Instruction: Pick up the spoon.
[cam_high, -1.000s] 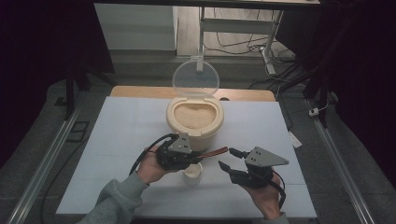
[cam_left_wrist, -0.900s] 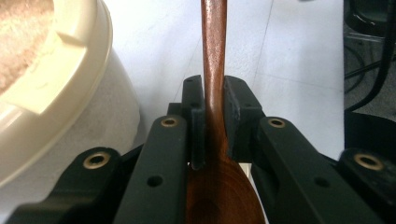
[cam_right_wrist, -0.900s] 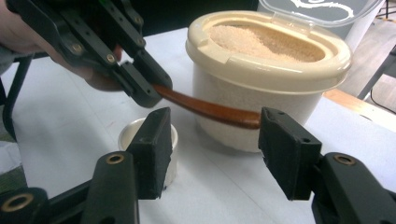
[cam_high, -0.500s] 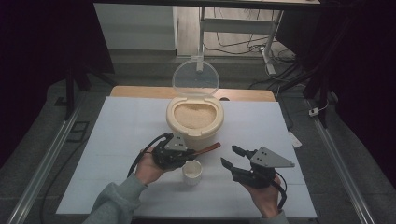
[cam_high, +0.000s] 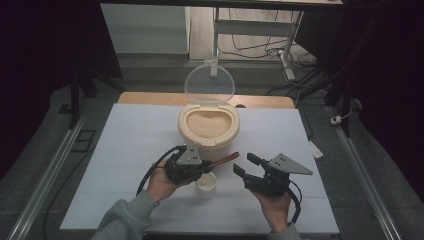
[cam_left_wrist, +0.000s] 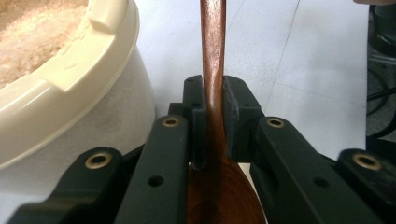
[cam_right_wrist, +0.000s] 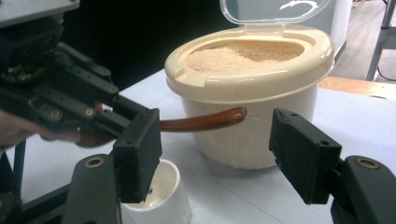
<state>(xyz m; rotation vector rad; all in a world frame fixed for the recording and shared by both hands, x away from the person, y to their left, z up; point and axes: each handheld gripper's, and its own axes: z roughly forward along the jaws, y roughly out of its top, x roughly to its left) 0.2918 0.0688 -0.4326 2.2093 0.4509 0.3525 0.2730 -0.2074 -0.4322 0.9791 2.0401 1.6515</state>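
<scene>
A white table (cam_high: 125, 150) holds a cream rice container (cam_high: 208, 127), its clear lid (cam_high: 209, 85) standing open, filled with grains. In front of it sits a small white cup (cam_high: 206, 185). The left gripper (cam_high: 192, 167) is clamped on a brown wooden spoon (cam_high: 225, 159) above the cup. The right gripper (cam_high: 247, 167), jaws just opening wide, holds nothing beside the cup.

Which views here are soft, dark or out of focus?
High view: dark surroundings, evenly lit white table, sharp enough. Left gripper view: the wooden spoon blurs up close, as does the rice tub. Right gripper view: tub crisp, near black pads slightly soft.
</scene>
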